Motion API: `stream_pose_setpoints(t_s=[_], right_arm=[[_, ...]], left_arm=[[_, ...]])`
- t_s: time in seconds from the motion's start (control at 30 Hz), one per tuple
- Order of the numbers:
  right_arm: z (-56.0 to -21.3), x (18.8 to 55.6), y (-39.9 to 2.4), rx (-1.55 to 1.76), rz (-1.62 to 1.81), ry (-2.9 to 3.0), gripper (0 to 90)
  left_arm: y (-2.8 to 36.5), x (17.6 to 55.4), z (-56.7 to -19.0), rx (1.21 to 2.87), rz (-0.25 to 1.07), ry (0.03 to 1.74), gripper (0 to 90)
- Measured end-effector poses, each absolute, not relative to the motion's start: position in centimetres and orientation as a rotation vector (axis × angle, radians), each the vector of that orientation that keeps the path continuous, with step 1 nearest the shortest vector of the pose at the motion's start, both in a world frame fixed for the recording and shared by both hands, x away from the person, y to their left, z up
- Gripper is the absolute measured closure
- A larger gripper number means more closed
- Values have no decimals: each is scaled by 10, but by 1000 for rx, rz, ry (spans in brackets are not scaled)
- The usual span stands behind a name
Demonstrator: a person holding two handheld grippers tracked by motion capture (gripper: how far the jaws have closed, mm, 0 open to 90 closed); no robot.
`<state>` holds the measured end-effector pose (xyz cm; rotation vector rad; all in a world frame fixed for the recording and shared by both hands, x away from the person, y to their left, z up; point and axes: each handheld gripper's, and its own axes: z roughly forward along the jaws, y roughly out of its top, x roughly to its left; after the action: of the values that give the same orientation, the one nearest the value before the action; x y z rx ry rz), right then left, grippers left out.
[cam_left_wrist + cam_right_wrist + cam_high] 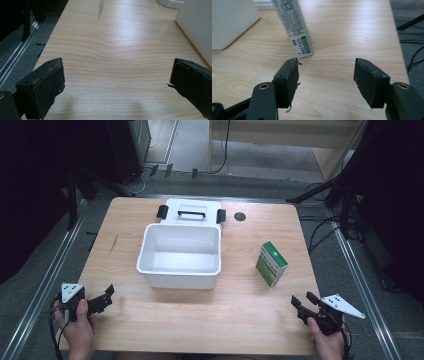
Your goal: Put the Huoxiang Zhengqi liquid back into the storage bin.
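Two grippers sit low at the near edge of the table [150,320], one at each corner, both pointing inward toward the middle. The left gripper [102,299] has its jaws spread wide over bare wood, nothing between them, and its own view shows the white bin's wall [197,25] off to one side. The right gripper [306,301] is parted too, jaws apart with only tabletop between, and look where it's aimed: the green-and-white box [271,263] stands upright just ahead of it, near the right side of the table. In the right gripper view that box [294,30] rises just beyond the near jaw, slightly off to one side, apart from both pads. I'd say that's the pickup target, standing on end so its narrow faces offer an easy pinch.

Now the bin [180,255], dead centre, open at the top and nothing in it, a clean white floor all the way across. Its lid [191,210] lies flat behind it, touching or nearly touching the far rim, handle up, a black latch at each end. Lid off and parked out of the way, so the mouth is free for a drop-in from the front or the right. Box well apart from the bin, right hand nearest to it; left hand looks placed to wait, perhaps for the lid.
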<state>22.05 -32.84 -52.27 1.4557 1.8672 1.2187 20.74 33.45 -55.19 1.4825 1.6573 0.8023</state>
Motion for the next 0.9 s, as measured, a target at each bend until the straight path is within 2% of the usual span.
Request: stream_pose_setpoints(t_s=[0.4, 0.9], right_arm=[[-504, 238, -326, 1440, 1169, 1988, 362], [-472, 274, -290, 1369, 792, 2342, 336]], left_arm=[[334, 207, -552, 1479, 804, 1656, 0], [335, 208, -552, 1478, 797, 1656, 0]])
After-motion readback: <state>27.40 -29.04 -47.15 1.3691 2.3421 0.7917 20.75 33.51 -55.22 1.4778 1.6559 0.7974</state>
